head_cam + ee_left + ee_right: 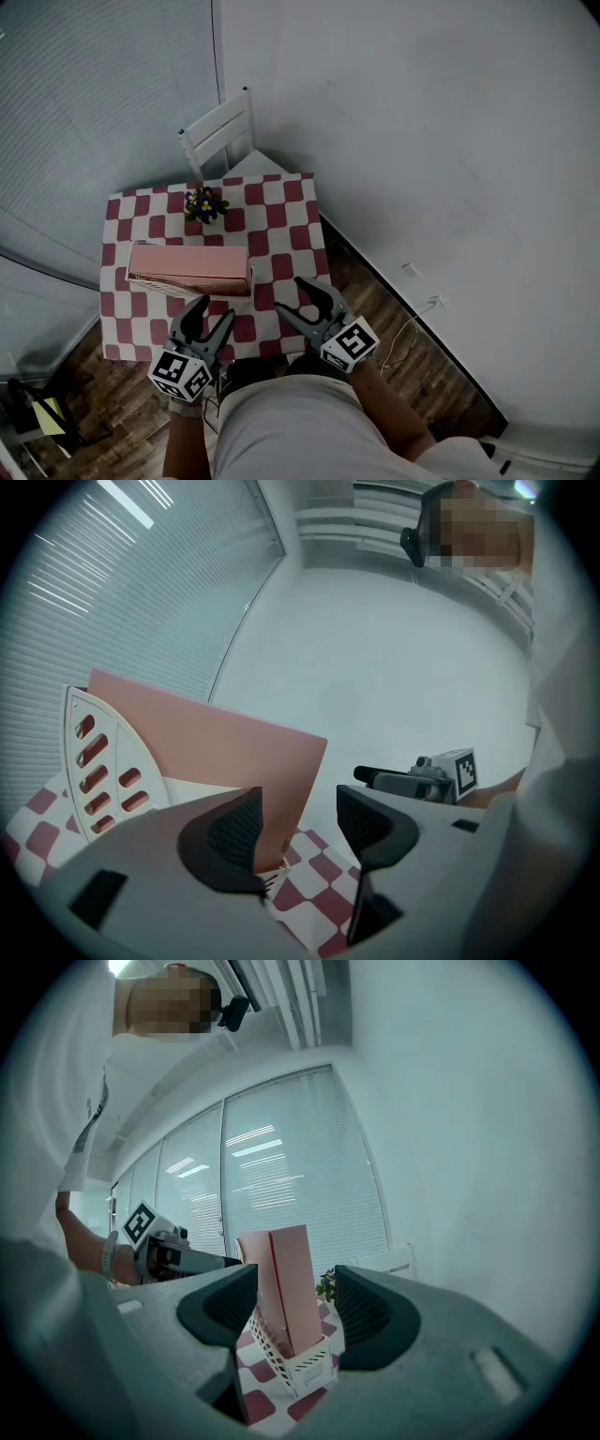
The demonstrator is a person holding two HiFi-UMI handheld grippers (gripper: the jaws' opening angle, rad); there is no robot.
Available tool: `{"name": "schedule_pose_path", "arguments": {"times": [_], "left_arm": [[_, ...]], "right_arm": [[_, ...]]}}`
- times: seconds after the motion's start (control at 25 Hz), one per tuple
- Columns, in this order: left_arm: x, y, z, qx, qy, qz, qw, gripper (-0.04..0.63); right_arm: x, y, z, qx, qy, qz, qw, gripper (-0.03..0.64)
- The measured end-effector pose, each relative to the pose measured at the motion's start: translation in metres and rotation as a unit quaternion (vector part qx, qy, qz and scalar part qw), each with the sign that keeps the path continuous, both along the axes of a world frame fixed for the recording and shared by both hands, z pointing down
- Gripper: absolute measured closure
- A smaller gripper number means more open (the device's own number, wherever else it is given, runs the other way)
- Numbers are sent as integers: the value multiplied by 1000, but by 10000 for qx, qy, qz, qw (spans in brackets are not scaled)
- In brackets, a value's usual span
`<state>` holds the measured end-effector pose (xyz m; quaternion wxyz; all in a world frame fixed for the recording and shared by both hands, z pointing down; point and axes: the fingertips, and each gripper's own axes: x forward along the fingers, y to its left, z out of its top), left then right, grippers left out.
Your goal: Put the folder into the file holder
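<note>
The pink folder stands upright inside the white perforated file holder on the checkered table. My left gripper hovers just in front of the holder's near right end, jaws apart with nothing between them. In the left gripper view the folder and the holder fill the left, partly behind my left gripper. My right gripper is open over the table's front right, to the right of the holder. The right gripper view looks end-on at the folder in its holder.
A small pot of flowers sits at the table's far side, with a white chair behind it. A grey wall runs along the right; window blinds are on the left. A cable lies on the wooden floor.
</note>
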<state>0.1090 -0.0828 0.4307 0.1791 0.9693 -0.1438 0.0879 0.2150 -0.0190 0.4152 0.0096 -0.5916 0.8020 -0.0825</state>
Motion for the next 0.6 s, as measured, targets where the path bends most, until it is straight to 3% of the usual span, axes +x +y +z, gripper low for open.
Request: {"name": "schedule_pose_path", "arguments": {"times": [0.6], "left_arm": [[-1,0,4,-44,22,19,10000,359]], "right_arm": [[-1,-3,5,-111,127,-59,9998,357]]}}
